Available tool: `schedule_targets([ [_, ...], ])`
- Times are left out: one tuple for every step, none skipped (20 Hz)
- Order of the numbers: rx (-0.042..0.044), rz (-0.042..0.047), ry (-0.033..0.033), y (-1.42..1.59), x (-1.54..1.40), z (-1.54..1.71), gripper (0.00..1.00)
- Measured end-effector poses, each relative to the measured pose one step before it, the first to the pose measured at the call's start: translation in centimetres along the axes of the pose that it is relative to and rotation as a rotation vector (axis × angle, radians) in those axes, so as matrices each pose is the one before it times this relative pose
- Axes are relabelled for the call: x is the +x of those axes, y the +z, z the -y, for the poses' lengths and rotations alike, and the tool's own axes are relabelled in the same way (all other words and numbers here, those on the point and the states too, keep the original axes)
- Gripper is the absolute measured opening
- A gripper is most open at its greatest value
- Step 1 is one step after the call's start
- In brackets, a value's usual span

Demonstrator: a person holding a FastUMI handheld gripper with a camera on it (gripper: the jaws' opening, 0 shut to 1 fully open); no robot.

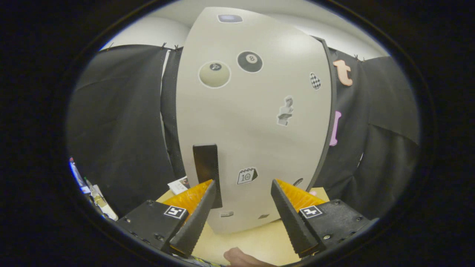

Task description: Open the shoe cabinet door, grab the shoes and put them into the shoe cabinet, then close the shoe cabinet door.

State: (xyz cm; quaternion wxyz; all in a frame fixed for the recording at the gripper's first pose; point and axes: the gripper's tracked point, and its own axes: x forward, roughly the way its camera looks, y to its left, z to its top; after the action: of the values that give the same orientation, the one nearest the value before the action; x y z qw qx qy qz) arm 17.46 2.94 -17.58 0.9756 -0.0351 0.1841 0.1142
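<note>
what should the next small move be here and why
Probably ease the hand-held gripper a little left and forward so its open fingers straddle the dark handle on the shoe cabinet door. The door looks shut, the handle sits just ahead of the left finger, and nothing is gripped.
</note>
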Motion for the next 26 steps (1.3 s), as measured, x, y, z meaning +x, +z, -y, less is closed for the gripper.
schedule_targets([
  [0.01135,-0.00407,-0.00926,-0.136,0.535,-0.425,0.96],
  [0.00585,0.00812,-0.00725,0.194,0.216,-0.27,0.96],
  [0.00892,0.00468,-0.00728,0.007,0.124,-0.176,0.96],
  [0.00877,0.00555,-0.00039,0.065,0.316,-0.238,0.96],
  [0.00468,0.00337,0.00524,0.077,0.601,-0.264,0.96],
  [0.00614,0.0027,0.00432,0.161,0.626,-0.054,0.96],
  [0.00668,-0.00962,-0.00022,-0.228,0.537,0.274,0.96],
  [0.01549,-0.00357,0.00992,-0.024,0.563,-0.032,0.96],
  [0.0218,0.00581,0.02023,-0.104,0.017,-0.244,0.96],
  [0.02222,-0.00232,0.02405,-0.035,0.489,-0.199,0.96],
  [0.01674,0.00461,0.02668,0.026,0.025,-0.135,0.96],
  [0.00352,-0.00055,0.02005,-0.046,0.166,-0.07,0.96],
  [-0.01207,-0.00967,-0.01222,-0.257,-0.094,0.434,0.96],
  [-0.0162,-0.00803,-0.02816,-0.271,-0.467,0.722,0.96],
  [-0.00396,-0.00293,-0.01313,-0.154,-0.503,0.374,0.96],
  [0.00336,-0.00147,0.01295,-0.104,-0.95,-0.055,0.96],
  [0.00782,0.00022,0.01824,0.0,-0.985,-0.101,0.96],
  [0.00776,0.00357,0.00266,0.095,-1.409,0.27,0.96],
  [-0.00344,0.01045,-0.00274,0.114,-1.761,0.417,0.96],
  [-0.00603,0.01233,-0.0142,0.14,-1.793,0.577,0.96],
  [-0.00374,0.00954,-0.00892,0.079,-1.885,0.509,0.96],
  [0.00482,0.00983,0.00831,0.165,-1.826,0.12,0.96],
  [0.00772,0.01033,0.00511,0.054,-1.777,0.036,0.96],
  [-0.01,0.0186,-0.01029,0.286,-1.76,0.472,0.96],
  [-0.01342,0.01811,-0.01687,0.322,-1.583,0.491,0.96],
  [-0.00988,0.01136,-0.01383,0.231,-1.658,0.421,0.96],
])
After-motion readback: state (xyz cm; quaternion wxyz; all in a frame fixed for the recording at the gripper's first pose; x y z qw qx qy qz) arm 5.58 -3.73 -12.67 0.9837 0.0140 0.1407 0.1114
